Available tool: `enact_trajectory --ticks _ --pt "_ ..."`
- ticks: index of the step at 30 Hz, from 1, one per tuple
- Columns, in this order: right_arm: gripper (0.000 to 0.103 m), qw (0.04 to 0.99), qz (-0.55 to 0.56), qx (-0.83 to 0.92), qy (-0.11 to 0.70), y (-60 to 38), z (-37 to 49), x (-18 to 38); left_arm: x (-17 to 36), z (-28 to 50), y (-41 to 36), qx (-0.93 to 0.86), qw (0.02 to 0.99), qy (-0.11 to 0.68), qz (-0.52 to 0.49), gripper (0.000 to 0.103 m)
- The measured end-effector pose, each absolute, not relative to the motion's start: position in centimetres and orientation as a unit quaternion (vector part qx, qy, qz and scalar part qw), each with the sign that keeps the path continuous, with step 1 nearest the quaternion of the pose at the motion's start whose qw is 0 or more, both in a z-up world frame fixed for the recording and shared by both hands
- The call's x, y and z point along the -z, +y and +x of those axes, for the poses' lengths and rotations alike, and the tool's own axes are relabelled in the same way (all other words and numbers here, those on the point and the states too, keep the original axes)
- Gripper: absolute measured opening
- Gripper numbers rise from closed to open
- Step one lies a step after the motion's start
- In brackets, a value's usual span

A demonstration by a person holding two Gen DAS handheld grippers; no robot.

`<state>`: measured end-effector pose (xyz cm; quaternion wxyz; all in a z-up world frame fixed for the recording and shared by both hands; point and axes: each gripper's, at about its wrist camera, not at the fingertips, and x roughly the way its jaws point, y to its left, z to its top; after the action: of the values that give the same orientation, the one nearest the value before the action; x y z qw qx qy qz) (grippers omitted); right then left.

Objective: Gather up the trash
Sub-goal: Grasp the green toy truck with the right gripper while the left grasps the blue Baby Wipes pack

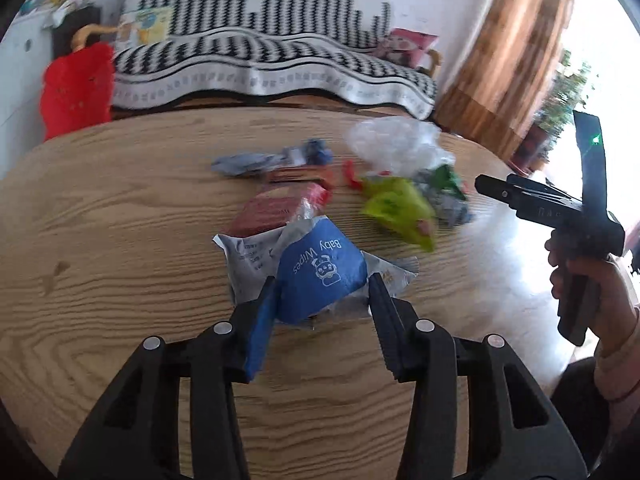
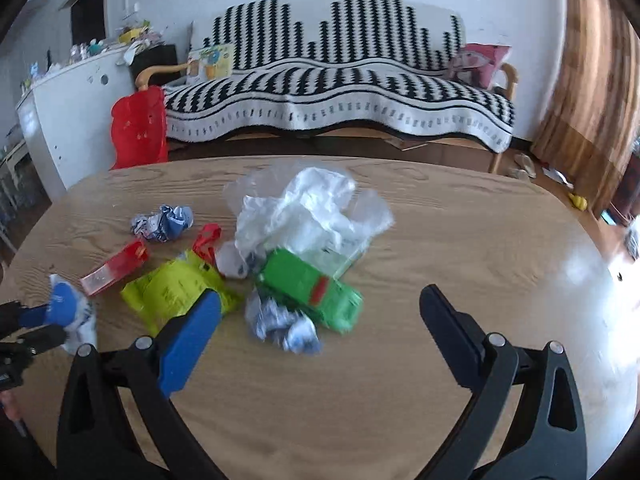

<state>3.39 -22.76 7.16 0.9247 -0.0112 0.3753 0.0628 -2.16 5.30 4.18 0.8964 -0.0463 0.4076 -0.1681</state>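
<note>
Baby-wipes packet [image 1: 320, 272] sits on the bench [image 1: 120, 208], pinched between the left claw [image 1: 322, 296], its fingers pressing both sides. Right claw [image 2: 320, 312] hovers spread wide, holding nothing, above the green wrapper [image 2: 316, 288] and crumpled paper [image 2: 284, 324].

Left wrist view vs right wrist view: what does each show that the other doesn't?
Only the left wrist view: the "Baby Wipes" print on the blue wipes packet between the left tongs, whose pads sit against its sides, plus the hand holding the right tongs from the side.

Only the right wrist view: the right tongs open and empty above the green packet, and the white cabinet at left.

Both: wooden table, clear plastic bag, yellow-green wrapper, red box, zigzag-covered sofa, red bag.
</note>
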Motion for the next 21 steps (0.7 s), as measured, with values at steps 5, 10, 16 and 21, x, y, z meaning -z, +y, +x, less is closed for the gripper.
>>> enact_trajectory --ticks 5,10,16,21 --pt "0.091 0.915 -0.031 -0.069 0.397 -21.7 6.2 -5.2 -4.2 -2.3 6.9 0.171 0.895 0.406 -0.06 0.045" --pt "0.061 0.908 -0.009 -0.083 0.411 -22.2 7.7 -3.8 -4.3 -2.6 6.8 0.191 0.893 0.4 -0.071 0.045" --pt "0.059 0.907 0.077 -0.089 0.405 -24.6 6.9 -4.8 -4.4 -2.4 6.0 0.206 0.888 0.403 -0.08 0.046" --pt "0.059 0.912 0.113 -0.085 0.385 -26.5 5.2 -6.5 -4.5 -2.7 5.3 0.201 0.889 0.406 -0.07 0.046"
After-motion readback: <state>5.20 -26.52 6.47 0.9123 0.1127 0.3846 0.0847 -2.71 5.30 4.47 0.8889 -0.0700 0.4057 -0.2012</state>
